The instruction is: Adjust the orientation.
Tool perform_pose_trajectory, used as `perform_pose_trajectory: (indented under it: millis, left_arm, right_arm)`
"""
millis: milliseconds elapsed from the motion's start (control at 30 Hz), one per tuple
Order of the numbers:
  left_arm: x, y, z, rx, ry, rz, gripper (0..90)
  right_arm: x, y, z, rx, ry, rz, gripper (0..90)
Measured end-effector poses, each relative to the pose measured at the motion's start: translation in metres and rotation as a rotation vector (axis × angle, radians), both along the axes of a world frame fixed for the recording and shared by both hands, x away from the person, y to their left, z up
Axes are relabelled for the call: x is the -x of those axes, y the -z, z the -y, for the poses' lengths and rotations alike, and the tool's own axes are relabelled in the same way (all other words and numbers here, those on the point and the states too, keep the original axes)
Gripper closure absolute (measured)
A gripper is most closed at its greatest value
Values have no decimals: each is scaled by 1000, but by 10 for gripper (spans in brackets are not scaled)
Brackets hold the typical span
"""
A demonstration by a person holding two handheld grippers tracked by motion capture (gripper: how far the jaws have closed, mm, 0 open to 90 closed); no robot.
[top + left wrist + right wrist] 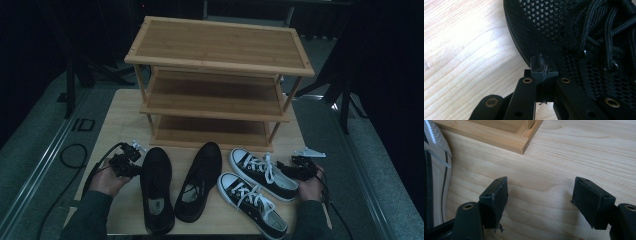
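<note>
Holding your left gripper with its jaws pressed together, tips at the sole edge of the left black mesh shoe; nothing is pinched, so it reads as a nudge or lineup, not a grab. That shoe lies on the table in front of the bamboo rack, toe toward it, easy to slide in. Your right gripper sits spread over bare table, right of the 2 white-soled sneakers, near the rack's front corner, likely ready to take 1.
</note>
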State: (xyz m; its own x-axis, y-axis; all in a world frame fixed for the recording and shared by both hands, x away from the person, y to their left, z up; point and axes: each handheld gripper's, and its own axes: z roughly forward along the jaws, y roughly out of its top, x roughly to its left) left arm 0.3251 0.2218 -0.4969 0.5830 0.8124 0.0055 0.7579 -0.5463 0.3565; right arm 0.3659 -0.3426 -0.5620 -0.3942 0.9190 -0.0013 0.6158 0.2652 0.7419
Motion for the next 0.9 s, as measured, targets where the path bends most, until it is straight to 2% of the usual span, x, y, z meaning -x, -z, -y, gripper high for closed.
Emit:
perform_pose_trajectory:
  millis: [367, 900]
  left_arm:
    - [-11, 1, 17, -3, 22, 14, 896]
    - [-29, 4, 44, 37, 45, 29, 896]
  right_arm:
    - [0, 0, 0, 0, 0, 0, 285]
    - [0, 0, 0, 0, 0, 0, 285]
